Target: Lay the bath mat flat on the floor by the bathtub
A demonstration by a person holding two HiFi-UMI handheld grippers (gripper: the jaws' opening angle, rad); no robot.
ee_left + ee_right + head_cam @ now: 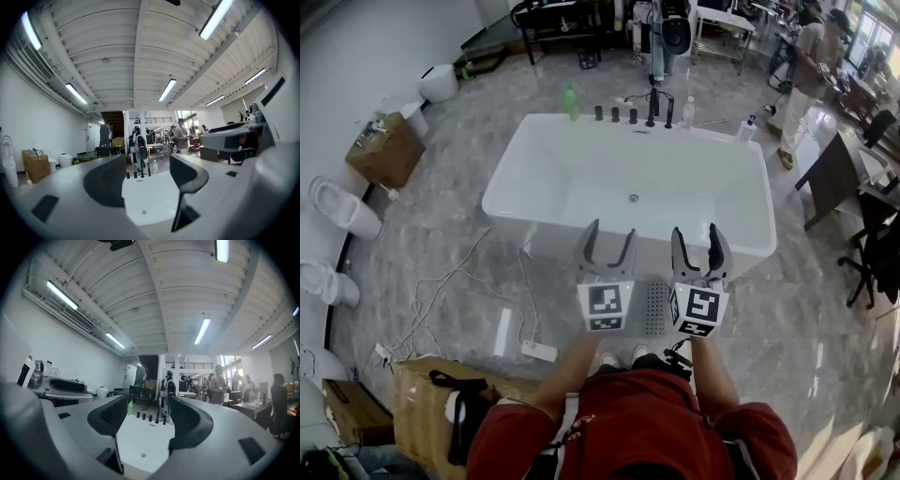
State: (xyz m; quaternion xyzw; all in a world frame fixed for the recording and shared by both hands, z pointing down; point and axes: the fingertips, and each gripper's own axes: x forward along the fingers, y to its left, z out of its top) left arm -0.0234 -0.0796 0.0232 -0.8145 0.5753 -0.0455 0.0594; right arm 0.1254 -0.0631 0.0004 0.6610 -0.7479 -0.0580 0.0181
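We hold the left tongs [611, 231] spread wide with nothing between them, pointing at the white bathtub [572, 169]. The grey dotted bath mat [657, 306] lies on the floor just beside the tub, partly hidden between both tongs. Our right tongs [695, 232] are likewise spread and empty.

Glossy grey marble floor [450, 225], white bathtub [581, 178], grey bath mat [656, 307] just beside it, loose white cable [441, 295], cardboard box [386, 150]

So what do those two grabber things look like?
The left gripper and right gripper have curved grey jaws, dark inside. Each carries a white cube with black square markers. The person wears red sleeves.
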